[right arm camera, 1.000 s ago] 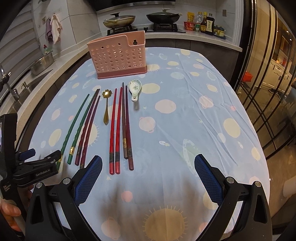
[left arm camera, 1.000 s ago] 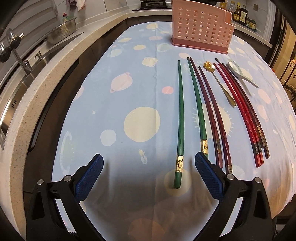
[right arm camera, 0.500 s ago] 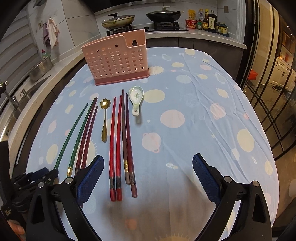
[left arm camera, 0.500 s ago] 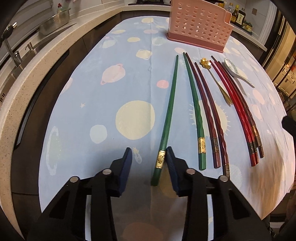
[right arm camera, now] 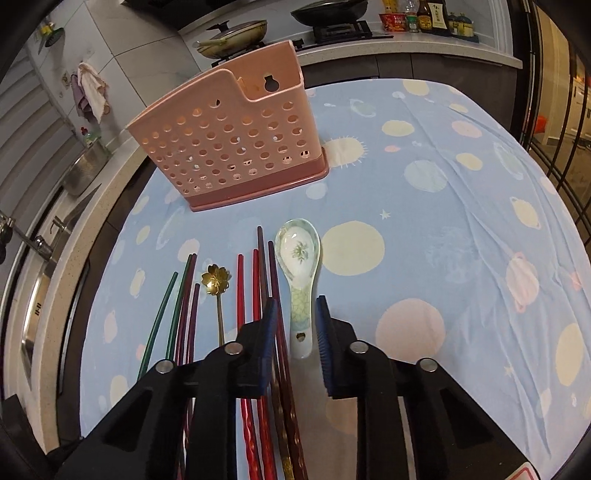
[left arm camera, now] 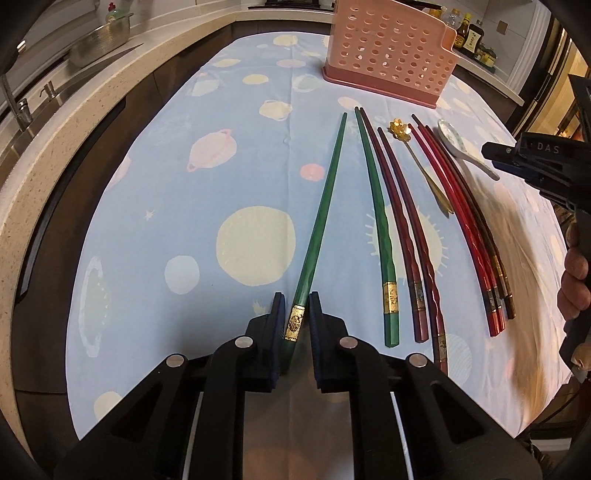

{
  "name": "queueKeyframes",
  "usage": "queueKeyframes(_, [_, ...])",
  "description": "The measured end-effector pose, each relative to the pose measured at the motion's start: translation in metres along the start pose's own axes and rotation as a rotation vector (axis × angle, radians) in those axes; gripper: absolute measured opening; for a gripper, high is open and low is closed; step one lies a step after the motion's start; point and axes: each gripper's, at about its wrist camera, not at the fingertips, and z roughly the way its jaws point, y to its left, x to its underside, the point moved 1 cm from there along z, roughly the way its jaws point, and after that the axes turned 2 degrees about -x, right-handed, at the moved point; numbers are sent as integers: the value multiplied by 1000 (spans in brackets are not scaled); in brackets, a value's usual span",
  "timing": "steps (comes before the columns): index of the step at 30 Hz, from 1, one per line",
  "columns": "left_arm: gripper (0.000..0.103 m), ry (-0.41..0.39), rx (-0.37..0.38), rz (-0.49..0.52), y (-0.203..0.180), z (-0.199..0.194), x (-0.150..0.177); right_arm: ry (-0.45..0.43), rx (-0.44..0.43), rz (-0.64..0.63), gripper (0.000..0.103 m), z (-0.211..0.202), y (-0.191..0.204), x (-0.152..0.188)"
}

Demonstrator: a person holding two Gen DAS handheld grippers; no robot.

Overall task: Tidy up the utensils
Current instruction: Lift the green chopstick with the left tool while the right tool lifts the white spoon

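Note:
My left gripper [left arm camera: 296, 317] is shut on the thick end of a green chopstick [left arm camera: 321, 206], by its gold band; the stick slants over the cloth. A second green chopstick [left arm camera: 376, 221], maroon pairs [left arm camera: 402, 229], a gold flower spoon [left arm camera: 424, 173], red chopsticks [left arm camera: 461, 221] and a ceramic spoon [left arm camera: 458, 147] lie in a row to its right. My right gripper [right arm camera: 295, 328] is partly closed around the ceramic spoon's handle [right arm camera: 300, 291], with gaps on both sides. The pink perforated utensil holder [right arm camera: 229, 147] stands beyond.
The table has a blue planet-print cloth [right arm camera: 443, 221]. A sink and counter [left arm camera: 44, 110] run along the left. A stove with pans [right arm camera: 236, 33] and sauce bottles [right arm camera: 428, 14] stand at the back. The right gripper shows in the left wrist view [left arm camera: 543, 162].
My left gripper closed fully onto the green chopstick. My right gripper moved forward over the ceramic spoon and narrowed its fingers around the handle.

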Motion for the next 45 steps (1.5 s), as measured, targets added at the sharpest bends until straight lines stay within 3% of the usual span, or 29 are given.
queueKeyframes(11, [13,-11,10,1,1,0,0,59,-8,34,12,25,-9,11])
queueKeyframes(24, [13,-16,18,-5,2,-1,0,50,13,-28,9,21,-2,27])
queueKeyframes(32, [11,6,44,-33,6,-8,3,23,14,-30,7,-11,-5,39])
queueKeyframes(45, [8,-23,68,-41,10,-36,14,3,21,-53,7,-65,-9,79])
